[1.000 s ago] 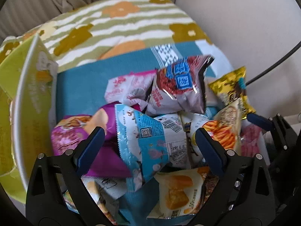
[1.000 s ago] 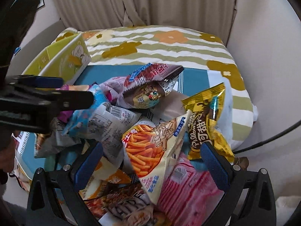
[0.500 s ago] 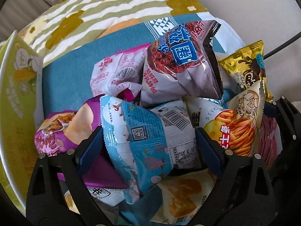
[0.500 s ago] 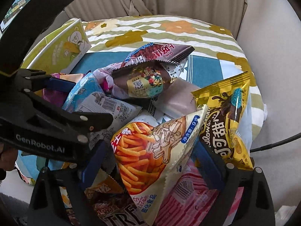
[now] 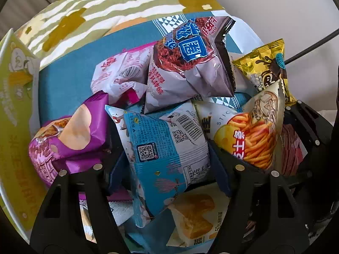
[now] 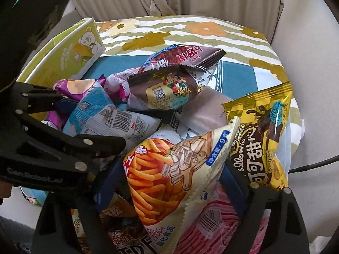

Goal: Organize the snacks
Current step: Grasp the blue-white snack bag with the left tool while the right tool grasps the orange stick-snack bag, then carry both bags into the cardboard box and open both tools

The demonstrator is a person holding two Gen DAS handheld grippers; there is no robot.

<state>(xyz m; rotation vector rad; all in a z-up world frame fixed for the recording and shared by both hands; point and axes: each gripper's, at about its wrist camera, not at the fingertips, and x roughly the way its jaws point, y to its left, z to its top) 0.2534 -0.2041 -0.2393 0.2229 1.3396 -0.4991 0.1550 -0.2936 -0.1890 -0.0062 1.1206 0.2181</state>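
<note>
A pile of snack packets lies on a teal cloth (image 5: 70,80). My left gripper (image 5: 165,158) has closed its blue pads on both sides of a light blue packet with a barcode (image 5: 167,146); that packet also shows in the right wrist view (image 6: 110,118). My right gripper (image 6: 169,182) has its pads pressed against a cream packet with orange fry sticks (image 6: 169,169), which also shows in the left wrist view (image 5: 254,135). A purple packet (image 5: 65,135), a grey-red packet (image 5: 190,67) and a yellow cocoa packet (image 6: 262,131) lie around them.
A yellow-green cardboard box (image 5: 14,110) stands at the left edge of the pile; it also shows in the right wrist view (image 6: 63,59). A striped flower-print cushion (image 6: 190,31) lies behind, with curtains and a pale wall beyond. A pink striped packet (image 6: 216,222) lies under my right gripper.
Both grippers moved forward and down into the pile. The left jaws narrowed onto the light blue packet and the right jaws narrowed onto the fry-stick packet.
</note>
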